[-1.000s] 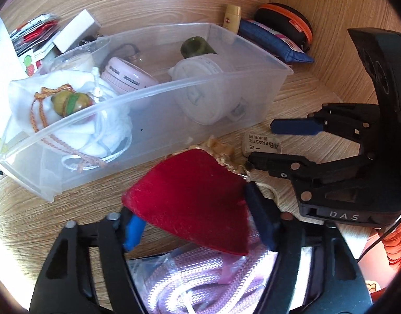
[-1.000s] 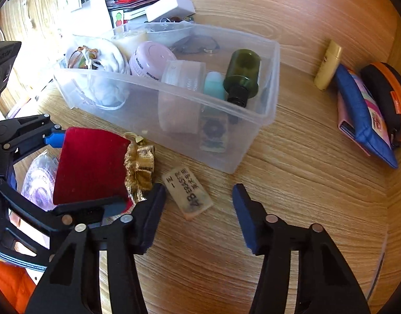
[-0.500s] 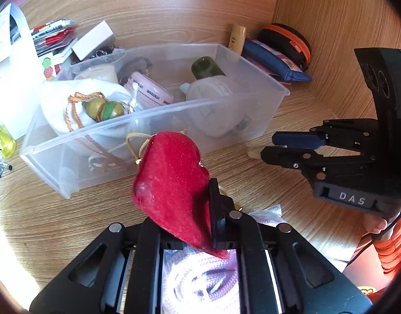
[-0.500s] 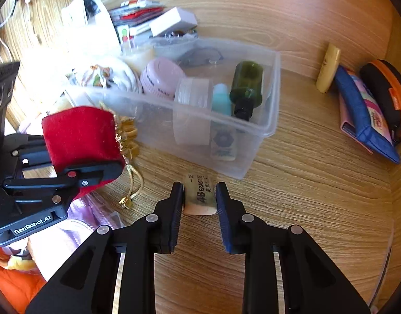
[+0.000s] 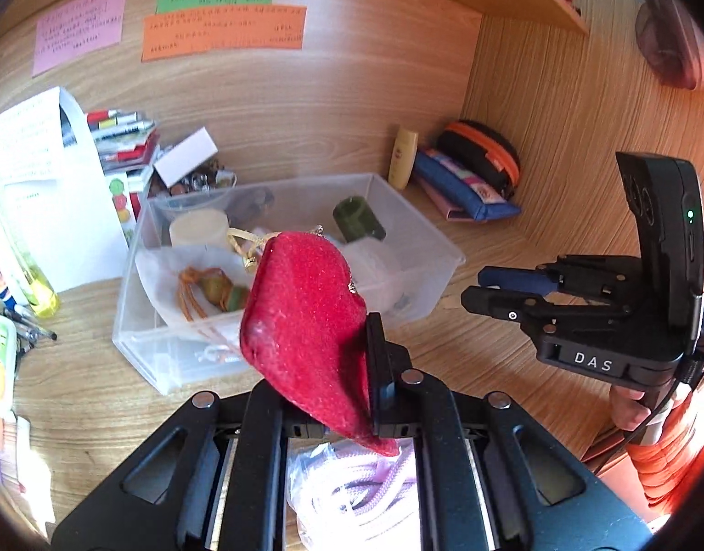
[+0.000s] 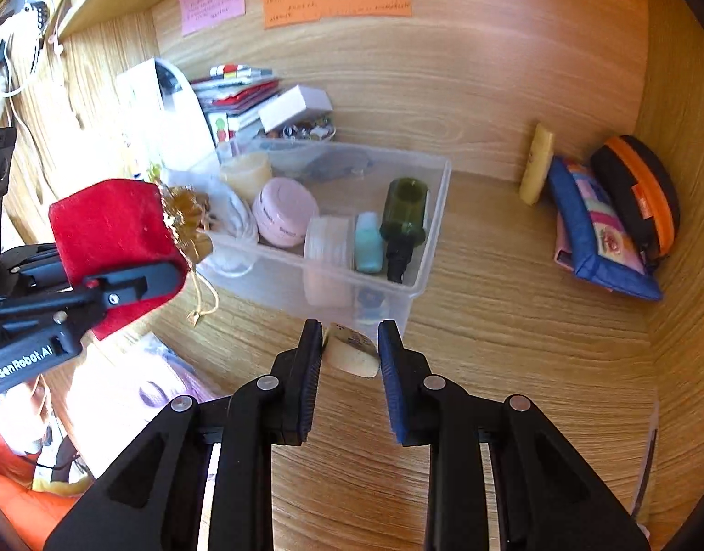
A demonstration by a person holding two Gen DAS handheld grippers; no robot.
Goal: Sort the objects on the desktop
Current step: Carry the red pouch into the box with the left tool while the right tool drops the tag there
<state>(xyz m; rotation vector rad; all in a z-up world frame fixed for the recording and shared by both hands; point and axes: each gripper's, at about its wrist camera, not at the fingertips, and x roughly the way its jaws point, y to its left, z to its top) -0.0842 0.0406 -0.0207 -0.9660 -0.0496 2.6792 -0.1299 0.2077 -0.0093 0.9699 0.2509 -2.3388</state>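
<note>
A red velvet pouch point(image 5: 306, 321) with a gold drawstring top is clamped in my left gripper point(image 5: 352, 367), which is shut on it and holds it above the desk in front of the clear plastic bin point(image 5: 425, 238). From the right wrist view the same red pouch point(image 6: 113, 225) hangs at the left, off the desk. My right gripper point(image 6: 349, 353) is shut on a beige eraser point(image 6: 352, 353), lifted just in front of the clear bin point(image 6: 425, 248). Seen from the left wrist, the right gripper point(image 5: 485, 284) is at the right, the eraser hidden.
The bin holds a green bottle point(image 6: 404, 216), a pink jar point(image 6: 283, 213), a tape roll point(image 6: 329, 238), a white pouch and more. A blue pouch point(image 6: 595, 229), black-orange case point(image 6: 636, 193) and yellow tube point(image 6: 537, 163) lie right. Papers and a box point(image 6: 294, 105) stand behind. A pink rope bag point(image 5: 365, 491) lies below.
Both grippers closed, the left on the red pouch and the right on the eraser, then rose off the desk with them. The views now tilt up and show the back wall's notes.
</note>
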